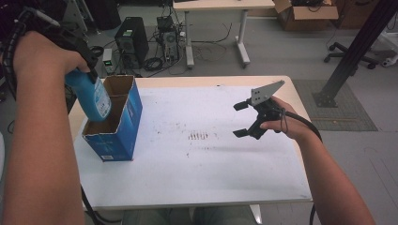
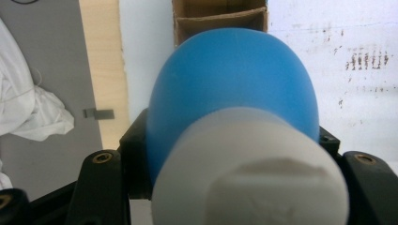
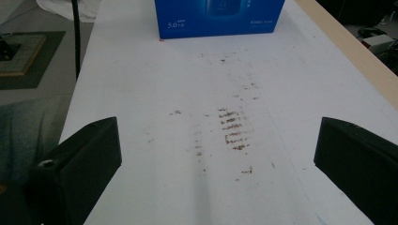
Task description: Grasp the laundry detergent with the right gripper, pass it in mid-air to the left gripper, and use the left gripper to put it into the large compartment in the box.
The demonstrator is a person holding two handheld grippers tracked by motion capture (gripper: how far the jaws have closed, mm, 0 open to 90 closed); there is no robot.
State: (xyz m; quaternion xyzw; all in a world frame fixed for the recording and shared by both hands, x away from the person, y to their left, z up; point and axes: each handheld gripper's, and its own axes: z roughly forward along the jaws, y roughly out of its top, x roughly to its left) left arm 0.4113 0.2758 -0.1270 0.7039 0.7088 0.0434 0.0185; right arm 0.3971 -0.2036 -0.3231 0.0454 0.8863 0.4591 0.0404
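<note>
Left tool (image 1: 89, 70) has the blue bottle (image 1: 94, 98) clamped tight, tilted with its bottom end dipping into the open blue box (image 1: 123, 126) at the desk's (image 1: 211, 178) left edge. Right tool (image 1: 241, 119) hovers over the stained middle, jaws wide apart, holding nothing.

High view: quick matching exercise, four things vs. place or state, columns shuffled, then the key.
1. blue bottle
2. blue box
3. left gripper
4. right gripper

A. jaws open, nothing between them
B. stands open-topped at the white table's left edge
C. shut on the bottle's upper part
D. tilted, base down inside the box's opening

Pairs: 1-D, 2-B, 3-C, 4-A
</note>
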